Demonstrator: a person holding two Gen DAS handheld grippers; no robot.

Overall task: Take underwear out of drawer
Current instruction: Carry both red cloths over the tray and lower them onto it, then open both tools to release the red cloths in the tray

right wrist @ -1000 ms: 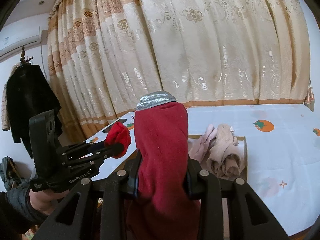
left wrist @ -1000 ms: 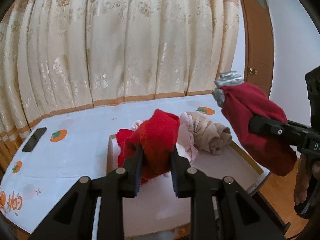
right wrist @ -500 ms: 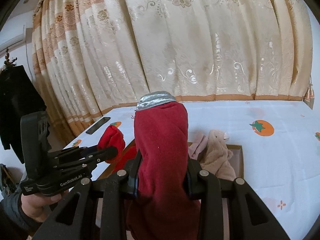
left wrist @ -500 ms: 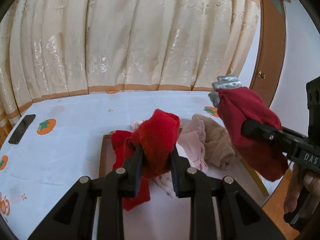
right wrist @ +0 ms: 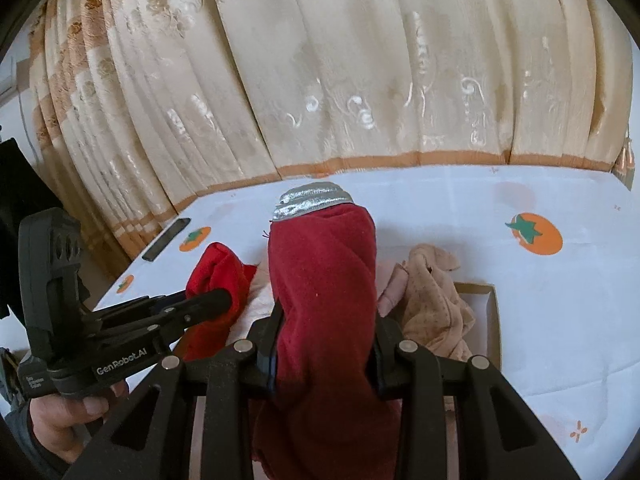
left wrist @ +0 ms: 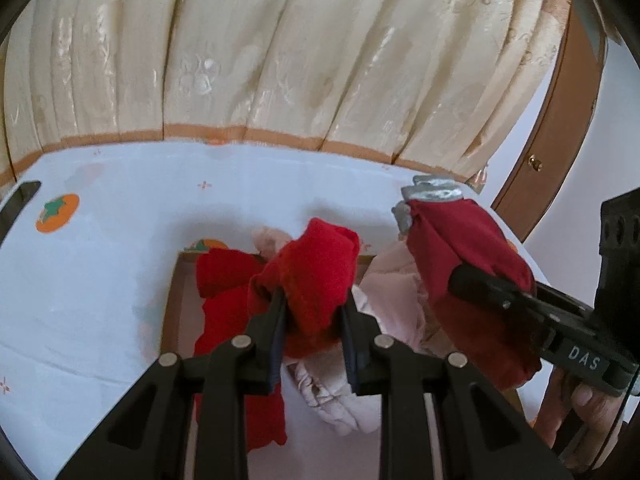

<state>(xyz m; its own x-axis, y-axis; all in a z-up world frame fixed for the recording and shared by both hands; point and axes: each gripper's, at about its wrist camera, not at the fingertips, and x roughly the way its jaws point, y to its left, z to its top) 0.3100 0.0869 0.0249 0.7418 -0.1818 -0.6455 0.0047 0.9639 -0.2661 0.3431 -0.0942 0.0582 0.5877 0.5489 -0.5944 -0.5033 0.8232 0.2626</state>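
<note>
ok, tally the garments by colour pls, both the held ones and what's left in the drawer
Bright red: 1, bright red underwear in the left gripper
Dark red: 1, dark red underwear with a silver band, in the right gripper
Pink: 1, pink garment in the drawer
Beige: 1, beige garment in the drawer
Total: 4

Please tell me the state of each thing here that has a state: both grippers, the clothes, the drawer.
Left gripper: shut on the bright red garment, lifted.
Right gripper: shut on the dark red garment, lifted, silver band on top.
Pink garment: crumpled, lying in the drawer.
Beige garment: crumpled, in the drawer.
Drawer: open, resting on the white cloth.
Phone: lying flat, screen dark.
</note>
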